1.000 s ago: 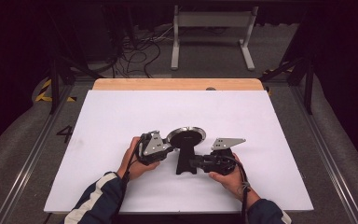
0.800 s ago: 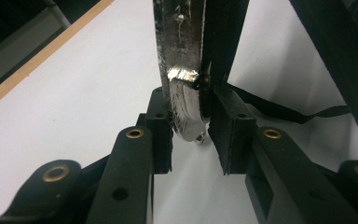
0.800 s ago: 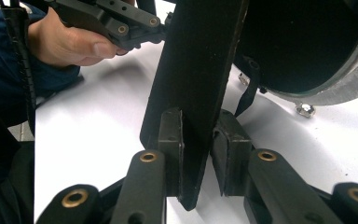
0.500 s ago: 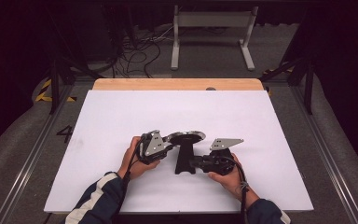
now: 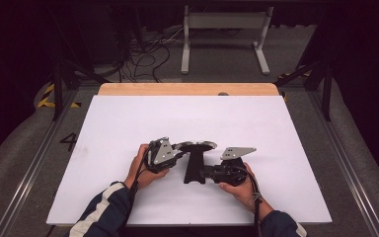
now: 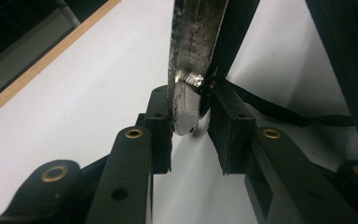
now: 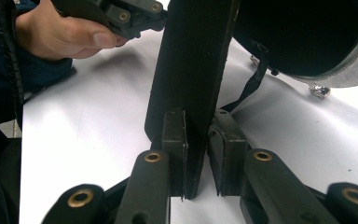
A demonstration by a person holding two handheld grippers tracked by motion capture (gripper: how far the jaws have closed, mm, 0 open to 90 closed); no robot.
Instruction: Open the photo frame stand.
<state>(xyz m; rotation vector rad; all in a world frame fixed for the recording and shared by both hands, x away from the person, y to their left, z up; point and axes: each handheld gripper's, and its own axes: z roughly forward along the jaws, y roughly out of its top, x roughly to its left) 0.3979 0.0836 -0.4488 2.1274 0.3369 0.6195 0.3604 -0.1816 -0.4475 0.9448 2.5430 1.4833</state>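
Risk first: slip at the rim. Disc (image 5: 196,145) on its black bar (image 5: 194,170) is sitting mid-table towards 6 o'clock on the white sheet (image 5: 128,123), disc tilted, bar running down towards the person.

Left gripper (image 5: 179,149) is coming in from the disc's 9 o'clock. Its jaws are closing on the metal rim (image 6: 186,102), which is lying flat against one pad while the other seems to be catching just a corner. That is thin, shiny metal on a small contact patch. I'm reading that as a weak pinch, so any twist from the left hand (image 5: 145,170) is likely going to pop the rim out.

Right gripper (image 5: 205,173) is reaching in from the bar's 3 o'clock, jaws clamping the bar low down. That grip is looking firmer, though one pad may be sitting a hair off. I can't tell for sure.

What I'm watching for:
- The two hands are working against each other. If one is pulling or rotating while the other is holding, the load is going into the disc-to-bar joint or the weaker left grip.
- A thin strap (image 7: 249,88) is hanging under the disc, near the bar. It could be snagging in the right jaws on any regrip.
- Both grippers are crowding the same spot, so a shift inward is risking jaw-on-jaw contact.
- If the left is letting go, the disc is tipping onto the sheet.
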